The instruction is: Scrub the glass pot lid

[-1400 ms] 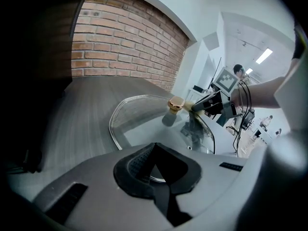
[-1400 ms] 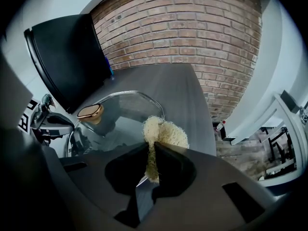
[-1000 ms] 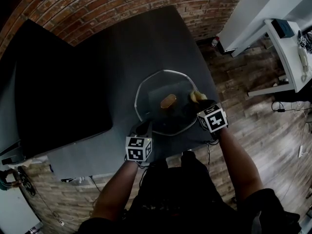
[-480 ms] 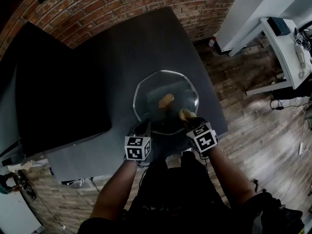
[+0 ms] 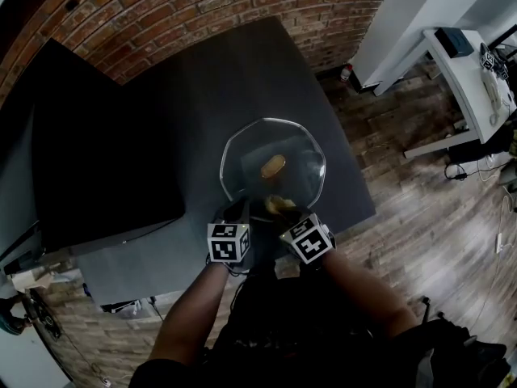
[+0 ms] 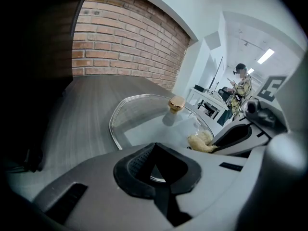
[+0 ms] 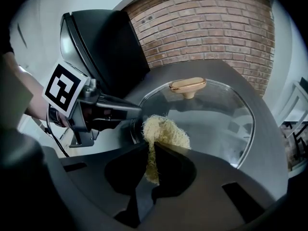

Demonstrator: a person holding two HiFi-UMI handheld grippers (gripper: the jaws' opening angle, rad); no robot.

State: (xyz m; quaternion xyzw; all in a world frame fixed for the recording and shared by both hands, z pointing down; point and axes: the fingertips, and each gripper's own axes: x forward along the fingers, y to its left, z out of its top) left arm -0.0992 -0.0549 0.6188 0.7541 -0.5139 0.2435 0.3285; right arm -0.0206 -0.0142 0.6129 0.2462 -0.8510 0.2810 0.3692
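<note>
- lid (image 5: pixel 297 150): left gripper (image 5: pixel 241 211) is pinching its 7 o'clock rim
- right gripper (image 5: pixel 281 209) is clamping scrubber (image 7: pixel 163 131) at 6 o'clock, probably risking bumping the left one and knocking that grip loose

Head view: set on your head, well above, looking steeply down on the dark table (image 5: pixel 202 87), with your left gripper (image 5: pixel 240 211) and right gripper (image 5: pixel 280 208) at lower centre. Left gripper view: low and close at the rim of the glass pot lid (image 6: pixel 139 119), facing the brick wall (image 6: pixel 120 47). Right gripper view: equally close, facing that wall across the lid. All three share the lid, its knob (image 6: pixel 176 103) and the scrubber (image 7: pixel 163 131).
</note>
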